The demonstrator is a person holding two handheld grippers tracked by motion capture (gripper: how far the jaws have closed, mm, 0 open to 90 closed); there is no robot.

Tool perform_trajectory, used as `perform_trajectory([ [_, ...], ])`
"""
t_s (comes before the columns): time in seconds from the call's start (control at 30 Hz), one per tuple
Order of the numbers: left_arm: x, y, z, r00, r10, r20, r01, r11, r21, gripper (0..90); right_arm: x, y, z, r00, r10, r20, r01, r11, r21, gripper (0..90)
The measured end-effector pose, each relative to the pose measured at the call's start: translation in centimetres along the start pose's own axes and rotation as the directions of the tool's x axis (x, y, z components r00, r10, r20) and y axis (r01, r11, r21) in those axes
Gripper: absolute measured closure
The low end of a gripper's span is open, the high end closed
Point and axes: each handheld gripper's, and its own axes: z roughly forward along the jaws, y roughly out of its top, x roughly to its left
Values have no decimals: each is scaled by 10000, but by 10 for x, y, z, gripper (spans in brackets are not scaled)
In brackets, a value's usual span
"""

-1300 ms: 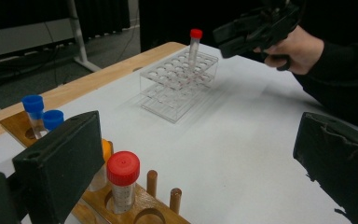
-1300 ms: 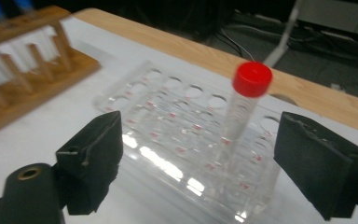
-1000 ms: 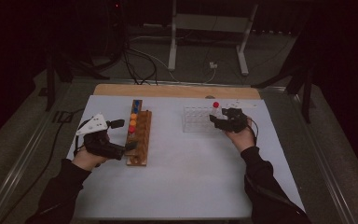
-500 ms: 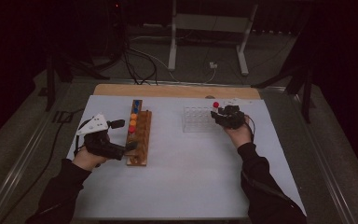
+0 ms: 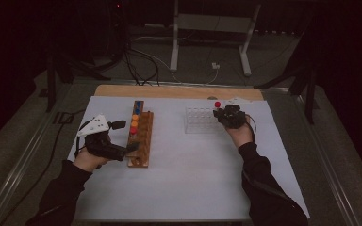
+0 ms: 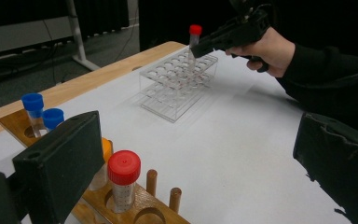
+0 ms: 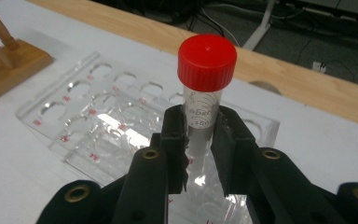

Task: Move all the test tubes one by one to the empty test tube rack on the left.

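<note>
Grip on a red-capped sample tube [image 7: 204, 100]: my right gripper [image 7: 199, 140] has just been closing and now clamps its clear wall just below the cap, holding it upright over the clear acrylic rack [image 7: 98, 126]. I judge the tube light, stiff and slippery, best held high on the barrel. My left gripper [image 6: 186, 158] stands open beside the wooden rack [image 5: 141, 139].

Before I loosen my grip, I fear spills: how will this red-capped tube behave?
The red-capped tube looks empty, so probably light. Its smooth clear wall may slip between the right claw. Tall and narrow, it would likely tip outside the clear rack.
</note>
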Motion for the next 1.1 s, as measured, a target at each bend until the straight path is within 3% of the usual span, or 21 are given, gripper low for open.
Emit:
perform_trajectory([
  [0.5, -1, 7, 0, 9998, -6, 181, 8, 9999, -104, 25, 5, 30, -40, 9989, -397, -241, 370, 9942, -1006, 748],
  [0.73, -6, 15, 5, 9991, 85, 413, -83, 10000, -48, 25, 22, 33, -59, 9941, -844, -683, 745, 9879, -1361, 748],
  [1.1, -13, 25, 19, 9963, 133, 844, -138, 9999, 55, 26, 57, 16, -66, 9751, -1565, -1571, 1386, 9832, -1191, 748],
])
